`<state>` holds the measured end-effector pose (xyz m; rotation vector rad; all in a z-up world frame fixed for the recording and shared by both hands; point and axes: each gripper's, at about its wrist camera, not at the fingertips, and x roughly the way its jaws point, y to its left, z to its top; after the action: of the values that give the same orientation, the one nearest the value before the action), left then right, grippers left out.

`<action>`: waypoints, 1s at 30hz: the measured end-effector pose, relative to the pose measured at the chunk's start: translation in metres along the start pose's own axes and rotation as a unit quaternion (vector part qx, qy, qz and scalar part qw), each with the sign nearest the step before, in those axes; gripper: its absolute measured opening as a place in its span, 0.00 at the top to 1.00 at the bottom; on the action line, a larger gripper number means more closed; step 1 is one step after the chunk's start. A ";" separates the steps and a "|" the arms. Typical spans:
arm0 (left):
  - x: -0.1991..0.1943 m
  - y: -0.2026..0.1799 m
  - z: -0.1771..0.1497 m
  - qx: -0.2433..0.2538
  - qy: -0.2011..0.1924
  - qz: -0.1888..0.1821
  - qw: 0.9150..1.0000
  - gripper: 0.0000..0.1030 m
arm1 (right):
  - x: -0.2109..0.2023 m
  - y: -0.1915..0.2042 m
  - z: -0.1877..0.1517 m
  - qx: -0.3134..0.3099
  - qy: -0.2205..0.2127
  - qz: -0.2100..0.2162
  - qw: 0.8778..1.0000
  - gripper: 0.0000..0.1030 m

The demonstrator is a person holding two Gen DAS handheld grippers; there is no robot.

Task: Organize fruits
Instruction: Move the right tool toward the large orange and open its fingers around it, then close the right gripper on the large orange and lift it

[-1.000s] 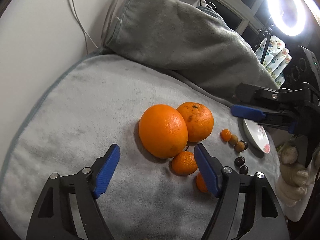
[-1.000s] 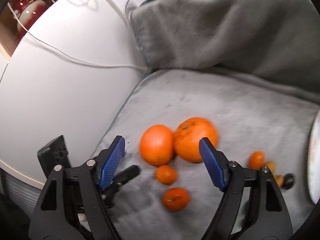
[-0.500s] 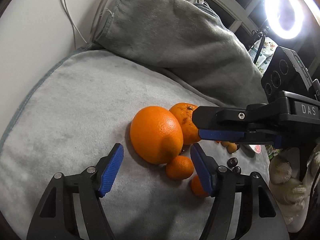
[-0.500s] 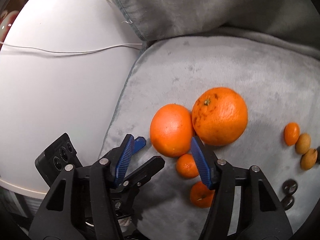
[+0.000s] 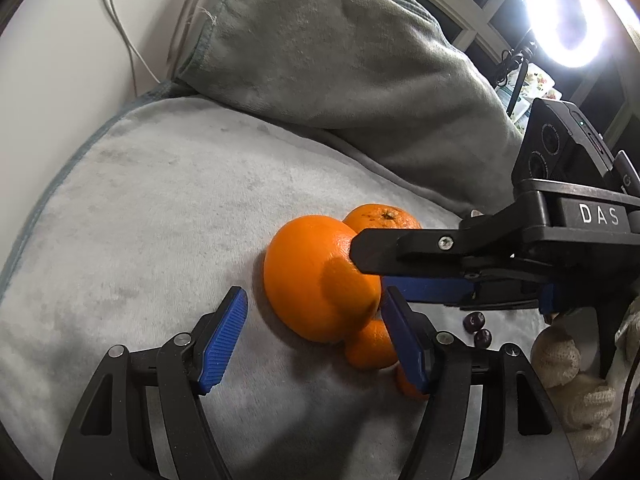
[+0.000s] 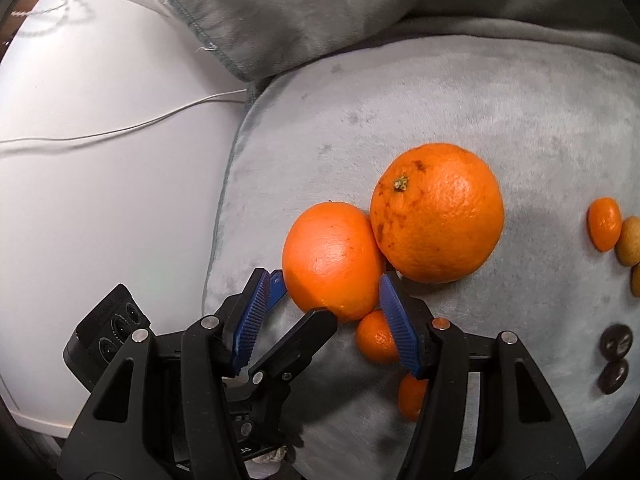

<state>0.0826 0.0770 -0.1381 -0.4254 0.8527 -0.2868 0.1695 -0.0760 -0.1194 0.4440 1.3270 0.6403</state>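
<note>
My left gripper (image 5: pixel 314 320), blue-padded jaws apart, flanks the smooth large orange (image 5: pixel 320 276) on the grey plush blanket (image 5: pixel 160 220), pads clear of the peel; my right gripper (image 6: pixel 320 312), likewise parted and holding nothing, brackets the same orange; both jaw pairs recently narrowed; a speckled large orange (image 6: pixel 436 212) touches its far side; a small mandarin (image 6: pixel 376 340) lies just beside.
</note>
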 end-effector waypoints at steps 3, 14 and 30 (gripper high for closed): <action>0.004 0.003 0.002 -0.003 0.005 -0.008 1.000 0.34 | 0.002 0.001 0.000 0.007 -0.005 -0.006 1.000 0.41; 0.011 0.001 0.003 0.008 0.018 -0.022 1.000 0.36 | 0.006 0.008 0.005 0.015 -0.018 -0.039 0.999 0.41; 0.002 -0.014 -0.004 0.045 -0.005 0.010 0.999 0.37 | 0.004 0.008 -0.002 0.019 -0.041 -0.041 0.998 0.43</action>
<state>0.0797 0.0627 -0.1350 -0.3337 0.8305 -0.3041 0.1669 -0.0677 -0.1173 0.4403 1.2749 0.5240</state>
